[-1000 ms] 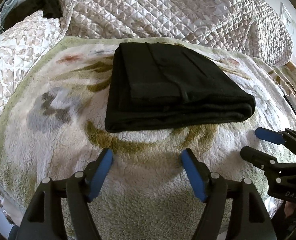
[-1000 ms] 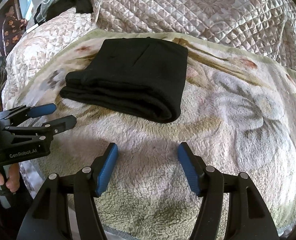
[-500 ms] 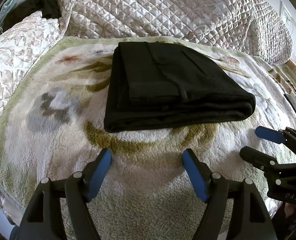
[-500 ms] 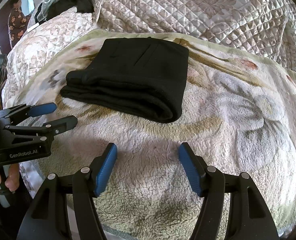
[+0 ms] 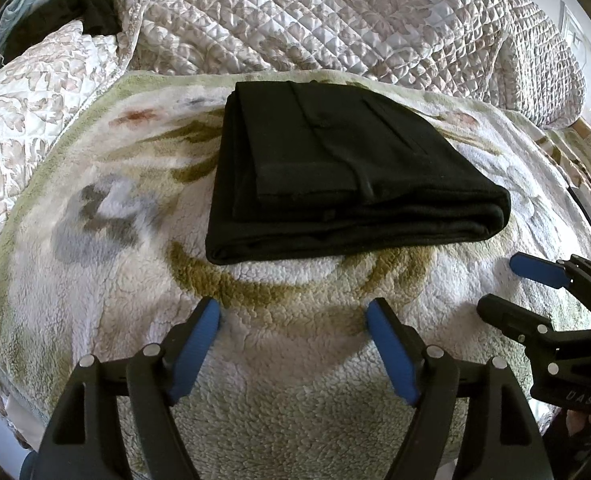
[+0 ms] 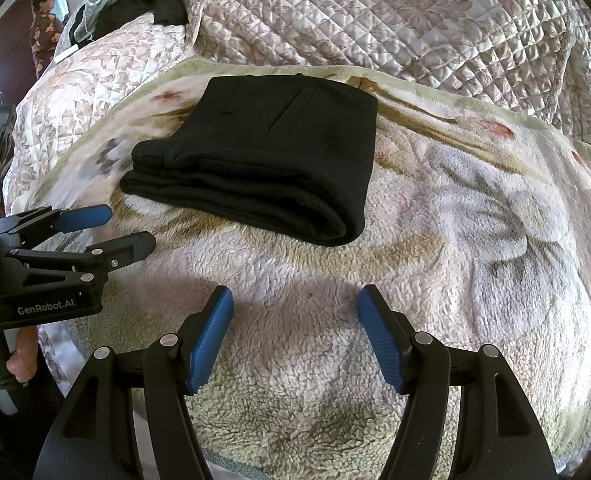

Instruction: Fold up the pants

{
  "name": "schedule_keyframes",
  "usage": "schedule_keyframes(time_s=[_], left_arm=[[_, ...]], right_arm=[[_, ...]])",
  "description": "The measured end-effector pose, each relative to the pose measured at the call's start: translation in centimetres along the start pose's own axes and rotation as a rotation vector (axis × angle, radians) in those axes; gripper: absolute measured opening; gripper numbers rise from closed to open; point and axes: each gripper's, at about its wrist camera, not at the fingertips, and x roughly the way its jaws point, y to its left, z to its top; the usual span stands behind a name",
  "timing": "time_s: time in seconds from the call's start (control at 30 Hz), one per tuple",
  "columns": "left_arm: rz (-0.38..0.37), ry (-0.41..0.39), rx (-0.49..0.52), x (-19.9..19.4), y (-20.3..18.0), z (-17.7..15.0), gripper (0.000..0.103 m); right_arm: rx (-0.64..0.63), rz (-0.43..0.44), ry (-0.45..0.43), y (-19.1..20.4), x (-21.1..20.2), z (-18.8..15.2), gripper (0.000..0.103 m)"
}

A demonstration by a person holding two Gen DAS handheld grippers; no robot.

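The black pants (image 5: pixel 335 176) lie folded into a thick rectangle on a fleece floral blanket (image 5: pixel 115 208); they also show in the right wrist view (image 6: pixel 267 164). My left gripper (image 5: pixel 293 316) is open and empty, hovering just short of the pants' near edge. My right gripper (image 6: pixel 293 300) is open and empty, near the pants' right corner. The right gripper shows in the left wrist view (image 5: pixel 507 284). The left gripper shows in the right wrist view (image 6: pixel 129 226). Neither touches the pants.
A quilted beige bedspread (image 5: pixel 335 20) rises behind the blanket. Dark clothes (image 5: pixel 75 12) lie piled at the far left. A person (image 6: pixel 45 28) stands in the background at the left. The blanket's front edge drops off near the grippers.
Both grippers have drifted very slightly; the pants have not moved and both grippers stay open.
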Motion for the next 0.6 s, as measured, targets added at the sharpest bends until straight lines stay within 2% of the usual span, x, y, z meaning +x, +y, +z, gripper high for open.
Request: schedule_keyframes(time_s=[0.6], left_arm=[[0.006,0.009,0.0,0.06,-0.05,0.0,0.081]], right_arm=[[0.0,-0.001,-0.001,0.04,0.06,-0.02,0.066]])
